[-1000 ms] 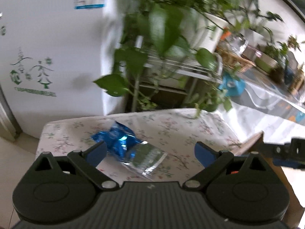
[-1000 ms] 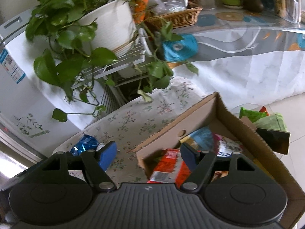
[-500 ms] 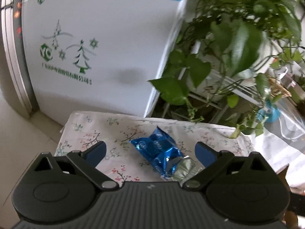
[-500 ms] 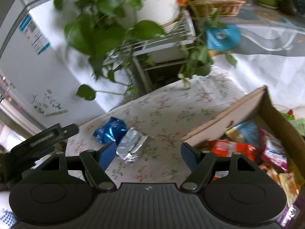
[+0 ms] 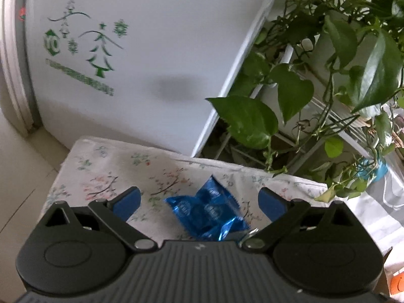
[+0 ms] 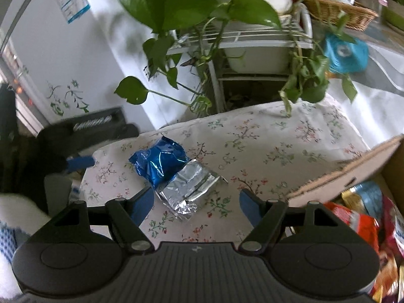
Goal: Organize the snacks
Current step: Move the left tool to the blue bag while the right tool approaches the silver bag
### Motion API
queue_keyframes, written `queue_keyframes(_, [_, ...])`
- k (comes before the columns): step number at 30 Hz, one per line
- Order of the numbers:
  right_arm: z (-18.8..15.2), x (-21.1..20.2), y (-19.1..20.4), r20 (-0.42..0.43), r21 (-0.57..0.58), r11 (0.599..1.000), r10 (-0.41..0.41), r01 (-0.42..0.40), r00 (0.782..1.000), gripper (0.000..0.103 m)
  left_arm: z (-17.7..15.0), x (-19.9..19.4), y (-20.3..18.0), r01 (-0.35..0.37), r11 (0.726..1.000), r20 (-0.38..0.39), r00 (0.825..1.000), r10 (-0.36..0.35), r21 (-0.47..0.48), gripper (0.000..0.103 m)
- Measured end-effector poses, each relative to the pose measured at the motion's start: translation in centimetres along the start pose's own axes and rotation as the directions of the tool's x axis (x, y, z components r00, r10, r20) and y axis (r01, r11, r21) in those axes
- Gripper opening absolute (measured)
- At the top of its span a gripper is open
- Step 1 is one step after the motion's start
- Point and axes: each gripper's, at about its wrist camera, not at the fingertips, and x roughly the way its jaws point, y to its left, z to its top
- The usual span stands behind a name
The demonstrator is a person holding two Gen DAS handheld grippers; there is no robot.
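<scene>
Jaws wide on both the left gripper [image 5: 199,198] and right gripper [image 6: 195,200], nothing held; blue snack packet [image 6: 159,162] mid-frame, closing in for the pickup.

One blue snack packet [image 6: 158,161] lies on the floral cloth [image 6: 277,146], with one silver foil piece [image 6: 188,189] touching it; whether that foil is the packet's own torn-open end or a second wrapper cannot be told. One cardboard box [image 6: 353,166] stands at the right, holding several packets [image 6: 353,221]: at least one red-orange, one blue and one dark red can be made out, the rest too blurred to count. Two grippers show, left [image 5: 199,202] and right [image 6: 197,203], each with two blue fingers. One white fridge [image 5: 151,50], one wire rack [image 6: 252,38], one wicker basket [image 6: 338,12], one leafy plant [image 6: 192,7]
</scene>
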Motion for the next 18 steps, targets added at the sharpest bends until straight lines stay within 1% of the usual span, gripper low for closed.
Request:
queue_keyframes(2, [0.1, 0.6, 0.3, 0.005, -0.025, 1.000, 0.002, -0.002, 1.000, 0.080, 0.1, 1.1, -0.4, 0.011, 1.000, -0.014, 1.000, -0.010, 0.025, 0.099])
queue_keyframes(4, [0.3, 1.3, 0.7, 0.009, -0.063, 0.998, 0.005, -0.004, 1.000, 0.080, 0.1, 2.3, -0.7, 0.020, 0.998, -0.047, 0.999, -0.017, 0.056, 0.099])
queue_keyframes(7, [0.7, 2.8, 1.2, 0.011, -0.104, 0.995, -0.002, 0.003, 1.000, 0.080, 0.0, 3.8, -0.6, 0.015, 0.997, -0.068, 0.998, -0.010, 0.074, 0.099])
queue_keyframes(10, [1.1, 4.6, 1.3, -0.006, -0.103, 0.995, 0.002, -0.003, 1.000, 0.080, 0.0, 5.2, -0.2, 0.030, 0.997, -0.094, 0.995, -0.024, 0.066, 0.099])
queue_keyframes(13, [1.1, 6.1, 1.6, -0.016, -0.105, 0.995, -0.006, 0.004, 1.000, 0.080, 0.2, 6.1, 0.2, 0.037, 0.997, -0.099, 0.995, -0.030, 0.064, 0.099])
queue_keyframes(18, [0.9, 8.3, 1.8, -0.032, -0.103, 0.994, -0.022, 0.018, 0.999, 0.080, 0.2, 7.2, 0.2, 0.013, 0.995, -0.110, 0.994, -0.002, 0.098, 0.099])
